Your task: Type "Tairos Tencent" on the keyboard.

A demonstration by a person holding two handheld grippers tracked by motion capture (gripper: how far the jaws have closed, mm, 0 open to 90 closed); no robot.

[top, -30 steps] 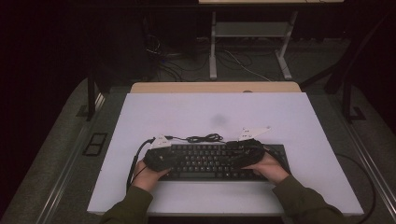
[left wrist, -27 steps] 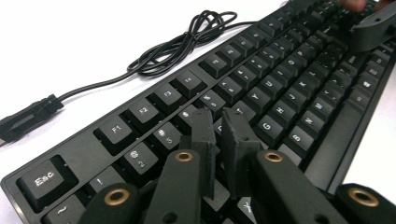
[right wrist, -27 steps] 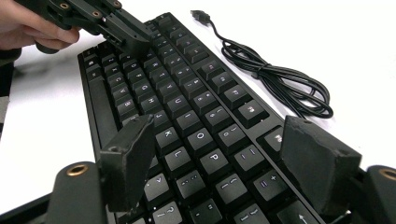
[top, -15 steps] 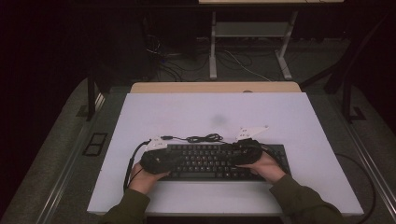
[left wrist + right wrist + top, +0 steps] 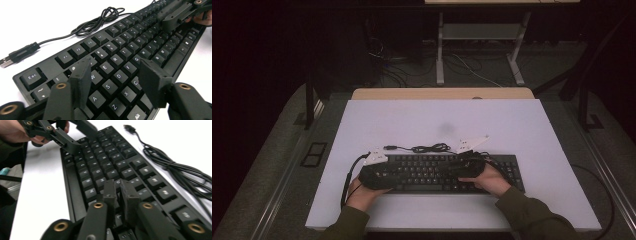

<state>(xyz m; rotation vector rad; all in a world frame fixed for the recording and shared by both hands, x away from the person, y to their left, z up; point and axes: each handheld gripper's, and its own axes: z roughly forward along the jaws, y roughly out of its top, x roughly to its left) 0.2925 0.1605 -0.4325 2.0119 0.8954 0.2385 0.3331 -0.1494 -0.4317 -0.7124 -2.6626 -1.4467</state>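
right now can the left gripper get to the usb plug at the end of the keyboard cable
Probably yes. The left gripper hovers open over the keyboard at its left end, and the usb plug lies on bare table just beyond that end, nothing between.

bare white tabletop (image 5: 522,125) across upper frame, coiled cable (image 5: 427,148) just behind keyboard (image 5: 432,172), dim surrounds perhaps cluttered
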